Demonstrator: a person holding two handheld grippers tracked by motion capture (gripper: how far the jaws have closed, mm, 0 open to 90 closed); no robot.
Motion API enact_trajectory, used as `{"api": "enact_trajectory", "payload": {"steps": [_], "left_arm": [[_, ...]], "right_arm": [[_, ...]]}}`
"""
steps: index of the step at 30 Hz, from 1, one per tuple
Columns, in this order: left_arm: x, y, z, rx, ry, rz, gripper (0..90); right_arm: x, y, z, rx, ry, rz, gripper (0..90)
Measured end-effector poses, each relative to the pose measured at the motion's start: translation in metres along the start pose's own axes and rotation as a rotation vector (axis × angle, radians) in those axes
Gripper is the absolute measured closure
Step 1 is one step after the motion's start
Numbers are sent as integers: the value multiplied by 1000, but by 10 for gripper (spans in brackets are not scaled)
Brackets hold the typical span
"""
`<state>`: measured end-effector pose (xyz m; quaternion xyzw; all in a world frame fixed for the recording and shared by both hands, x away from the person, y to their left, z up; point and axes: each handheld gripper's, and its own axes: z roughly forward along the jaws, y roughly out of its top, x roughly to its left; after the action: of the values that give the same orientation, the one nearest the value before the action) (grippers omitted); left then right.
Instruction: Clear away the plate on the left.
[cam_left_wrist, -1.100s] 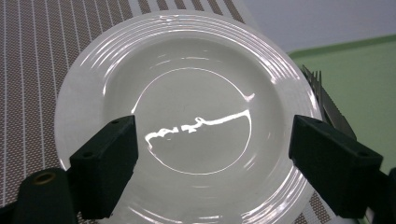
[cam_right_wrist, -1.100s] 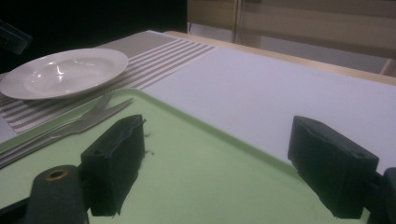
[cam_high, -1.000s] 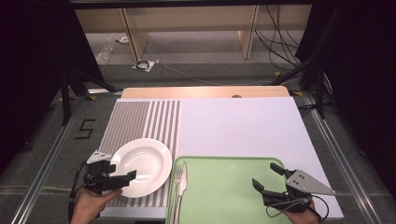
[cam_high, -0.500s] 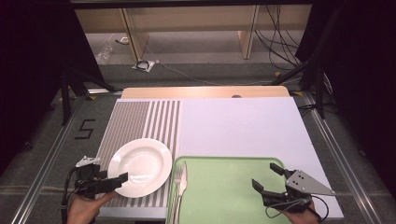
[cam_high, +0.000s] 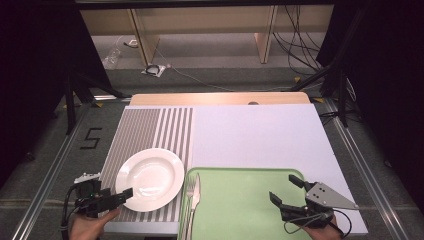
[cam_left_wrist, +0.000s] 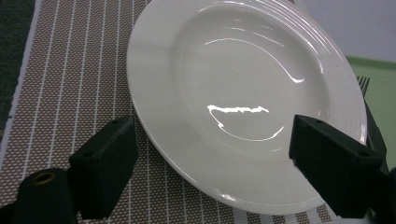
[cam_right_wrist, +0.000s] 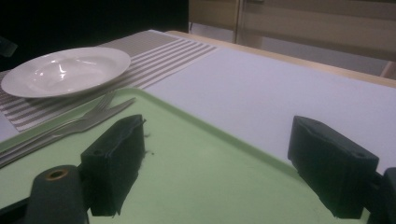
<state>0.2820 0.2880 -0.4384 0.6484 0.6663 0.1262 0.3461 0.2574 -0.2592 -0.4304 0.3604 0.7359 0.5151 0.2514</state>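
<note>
L gripper (cam_high: 107, 199) is held w/ fingers (cam_left_wrist: 105, 172) released astride the plate (cam_left_wrist: 243, 98) rim, likely for a grasp; R gripper (cam_high: 290, 192), also released, is parked over the tray (cam_high: 240, 200).

One legible mark: numeral "5" (cam_high: 90, 138), dark strokes on the grey floor surface left of the striped placemat (cam_high: 145, 130), high view. No readable text, brand or label on the plate (cam_high: 150, 179), tray (cam_high: 240, 210) or cutlery (cam_high: 192, 200).
</note>
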Motion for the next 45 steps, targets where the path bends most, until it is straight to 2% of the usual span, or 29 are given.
{"api": "enact_trajectory", "payload": {"steps": [5, 12, 16, 18, 21, 24, 33, 37, 42, 45], "left_arm": [[6, -1, 1, 24, 17, -48, 156], [14, -2, 3, 40, -10, -131, 156], [16, -3, 4, 54, -23, -162, 156], [16, -3, 5, 59, -14, -173, 156], [17, -4, 7, 55, -53, -227, 156], [17, -5, 10, 77, -57, -246, 155], [20, -9, 19, 102, -159, -392, 155], [25, -13, 22, 110, -218, -497, 156], [29, -18, 24, 91, -259, -610, 158], [29, -20, 26, 87, -275, -645, 159]], "right_arm": [[0, 0, 0, 0, 1, -1, 196], [0, 0, 0, 2, 2, -3, 196], [0, 0, 0, 5, -1, -1, 196], [0, 0, 0, 1, 1, -3, 196], [0, 0, 0, -2, 1, -1, 196], [1, 0, 1, -1, 2, -3, 196], [1, 0, 1, 5, 1, 0, 196], [1, 0, 2, 6, 1, 1, 196], [1, 0, 2, 8, 1, 3, 196], [1, 0, 2, 9, 0, 2, 196]]}}
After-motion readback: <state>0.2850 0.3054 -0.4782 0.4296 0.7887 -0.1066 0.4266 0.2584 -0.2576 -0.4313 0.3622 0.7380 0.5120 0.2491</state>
